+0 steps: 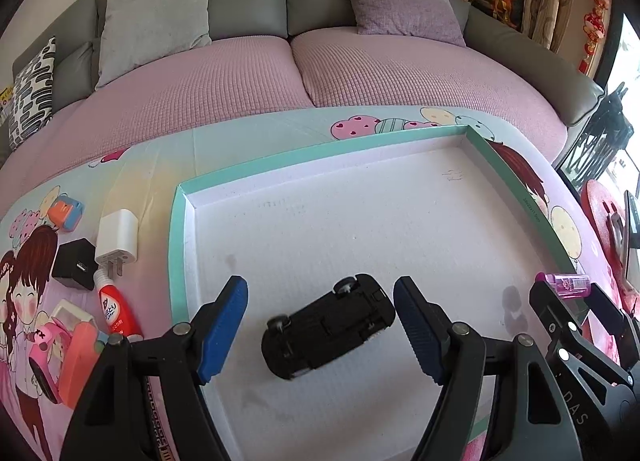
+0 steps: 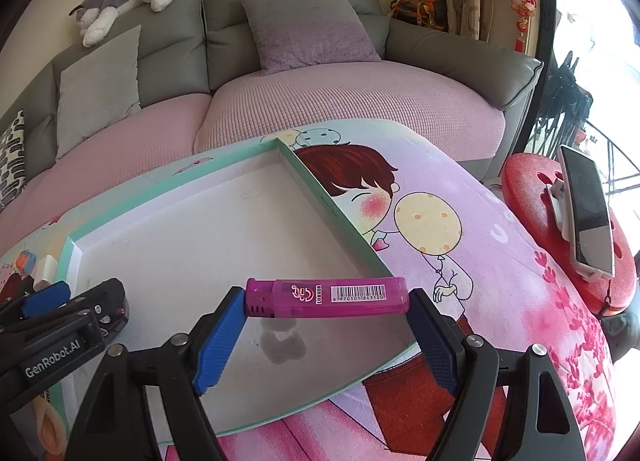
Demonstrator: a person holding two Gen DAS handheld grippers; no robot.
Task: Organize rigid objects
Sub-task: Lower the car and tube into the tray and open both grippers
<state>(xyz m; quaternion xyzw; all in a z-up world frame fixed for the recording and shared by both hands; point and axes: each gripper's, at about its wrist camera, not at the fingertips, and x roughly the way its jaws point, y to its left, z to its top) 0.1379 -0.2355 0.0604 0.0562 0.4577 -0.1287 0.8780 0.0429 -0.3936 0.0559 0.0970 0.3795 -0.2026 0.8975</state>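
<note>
The pink lighter [image 2: 327,298] sits crosswise between the right gripper [image 2: 327,335] pads, clamped end to end, long axis running left to right, cap end left. Its label shows a barcode, the digits too fine to trust. It hangs over the near right edge of the shallow white tray [image 1: 182,221]. "GenRobot.AI" reads on the left gripper's [image 1: 320,335] body. That one is spread wide, pads clear of the black toy car [image 1: 328,327], which lies belly-up on the tray floor, long axis slanting near-left to far-right.
</note>
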